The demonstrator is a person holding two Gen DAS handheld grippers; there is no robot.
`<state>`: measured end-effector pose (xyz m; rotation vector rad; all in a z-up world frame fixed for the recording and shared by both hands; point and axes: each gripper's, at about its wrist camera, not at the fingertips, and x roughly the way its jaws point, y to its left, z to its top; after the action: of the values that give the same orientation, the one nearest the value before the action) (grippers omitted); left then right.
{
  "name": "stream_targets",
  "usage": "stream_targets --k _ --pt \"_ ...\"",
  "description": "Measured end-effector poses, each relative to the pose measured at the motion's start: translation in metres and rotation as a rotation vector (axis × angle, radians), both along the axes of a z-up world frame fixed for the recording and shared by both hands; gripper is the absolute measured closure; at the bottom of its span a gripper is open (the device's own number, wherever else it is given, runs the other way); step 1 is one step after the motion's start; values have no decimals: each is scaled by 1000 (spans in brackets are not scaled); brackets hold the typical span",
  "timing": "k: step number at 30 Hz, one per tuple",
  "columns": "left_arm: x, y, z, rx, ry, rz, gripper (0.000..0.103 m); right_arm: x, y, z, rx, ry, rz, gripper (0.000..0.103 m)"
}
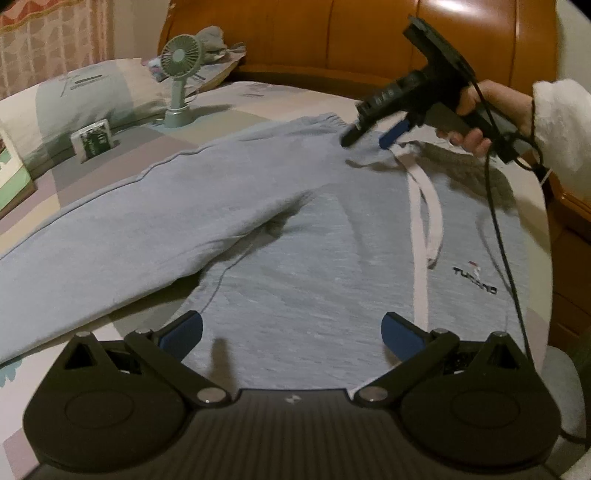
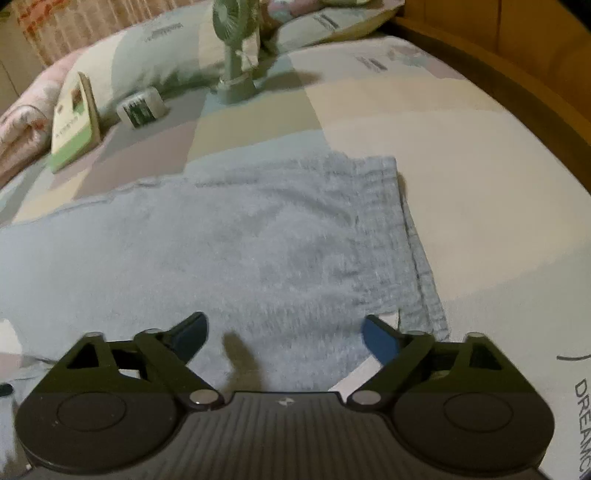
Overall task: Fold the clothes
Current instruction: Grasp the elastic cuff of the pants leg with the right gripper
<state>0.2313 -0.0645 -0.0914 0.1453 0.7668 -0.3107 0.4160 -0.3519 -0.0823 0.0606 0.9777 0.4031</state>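
Grey fleece sweatpants (image 1: 280, 229) lie spread across a patchwork-quilted bed (image 2: 461, 177) below the orange wooden headboard (image 1: 369, 33). Left gripper (image 1: 291, 332) hovers released over one leg; right gripper (image 2: 284, 336), also released, hangs over the waistband, bare quilt toward the headboard beyond it.

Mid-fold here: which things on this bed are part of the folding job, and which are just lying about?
Job:
grey sweatpants, spread on the bed
white drawstring
left gripper, open
right gripper, open, near the waistband

Lying about:
green desk fan
small packet
book
pillow
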Motion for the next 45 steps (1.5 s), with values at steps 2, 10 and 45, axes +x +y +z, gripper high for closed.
stream_targets --k 2,10,45 --pt "0 0 0 2 -3 1 1 1 -2 7 67 2 12 0" --pt "2 2 -2 9 -2 24 1 42 16 -15 136 99 54 0" --pt "17 -7 -22 -25 37 0 1 105 -105 -43 579 309 3 0"
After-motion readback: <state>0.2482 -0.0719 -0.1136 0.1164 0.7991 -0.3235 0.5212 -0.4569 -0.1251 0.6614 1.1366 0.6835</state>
